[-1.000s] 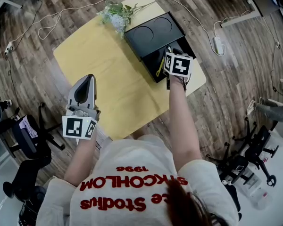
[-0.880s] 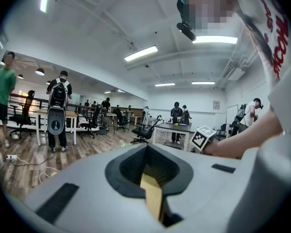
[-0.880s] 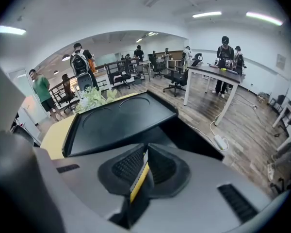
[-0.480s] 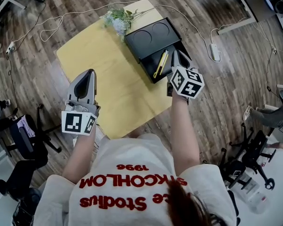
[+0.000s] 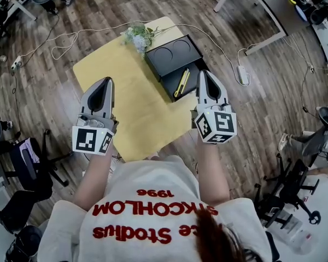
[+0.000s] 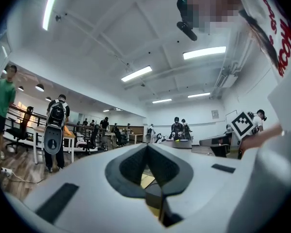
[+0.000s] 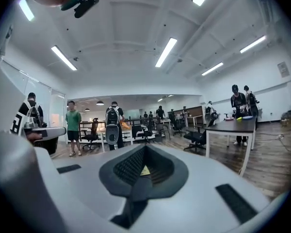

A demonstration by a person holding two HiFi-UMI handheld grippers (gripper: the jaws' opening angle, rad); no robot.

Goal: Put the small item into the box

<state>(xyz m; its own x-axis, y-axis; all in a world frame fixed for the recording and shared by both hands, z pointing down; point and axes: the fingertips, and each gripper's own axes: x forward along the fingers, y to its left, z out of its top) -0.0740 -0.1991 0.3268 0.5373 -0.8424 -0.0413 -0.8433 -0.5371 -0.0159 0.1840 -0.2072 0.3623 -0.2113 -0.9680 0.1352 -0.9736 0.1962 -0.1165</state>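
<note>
Slim yellow small item (image 5: pixel 180 82) lies inside the open black rectangular box (image 5: pixel 189 73), lengthwise along its left part, on the far right part of the pale yellow wooden bench (image 5: pixel 126 91). A black panel with two round recesses (image 5: pixel 173 49) sits touching the box's far side; a bunch of pale artificial flowers (image 5: pixel 138 34) lies just beyond it at the bench's far corner. Left gripper (image 5: pixel 105 82) is held over the bench's near left side, well apart from the box; its jaws are closed together with nothing between them (image 6: pixel 146 147). Right gripper (image 5: pixel 204 74) is held just right of the box, near the bench edge; jaws likewise fully closed and empty (image 7: pixel 144 149). A white cable (image 5: pixel 65 37) runs over the wood-plank floor (image 5: pixel 262 102).
</note>
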